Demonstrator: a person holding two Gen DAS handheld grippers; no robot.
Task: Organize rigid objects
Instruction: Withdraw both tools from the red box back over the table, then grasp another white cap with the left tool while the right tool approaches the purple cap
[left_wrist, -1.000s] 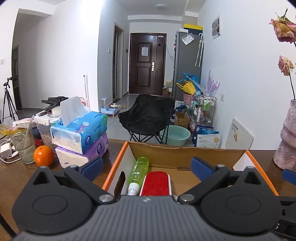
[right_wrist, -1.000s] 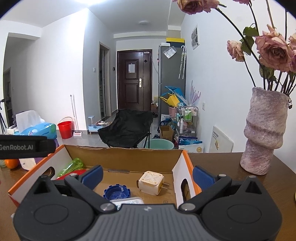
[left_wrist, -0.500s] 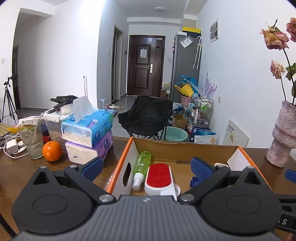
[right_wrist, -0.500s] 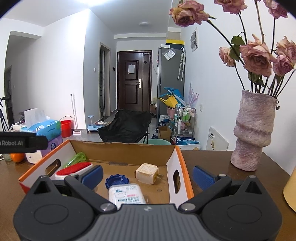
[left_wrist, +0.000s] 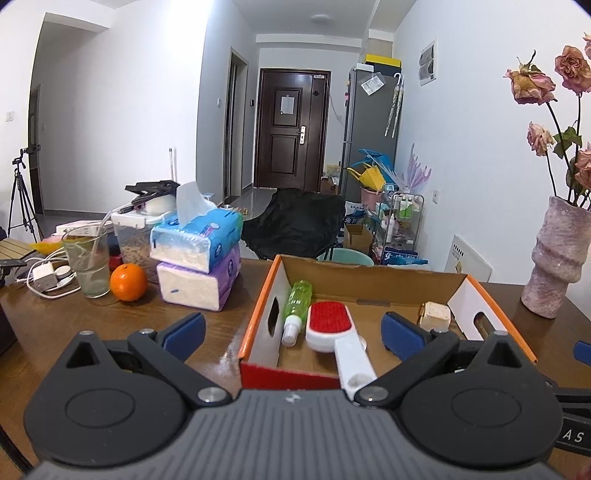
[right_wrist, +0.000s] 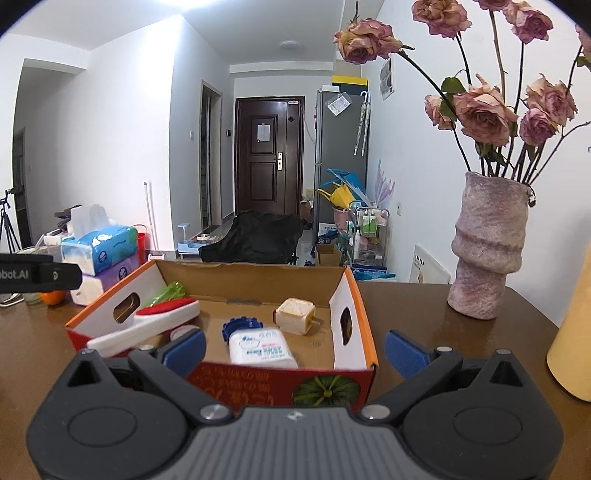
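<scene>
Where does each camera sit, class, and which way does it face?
Left wrist: sits on the left gripper, low over the table, facing the cardboard box's left end; its open blue-padded fingers show.
Right wrist: sits on the right gripper, facing the box's right end and vase; its open fingers show, plus the left gripper's body at the left edge.
Shared: box, red lint brush, tissue packs.

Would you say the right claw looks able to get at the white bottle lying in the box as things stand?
Probably yes: the right claw is open and empty, the box has no lid, and the white bottle lies just behind the low front wall with nothing on it.
</scene>
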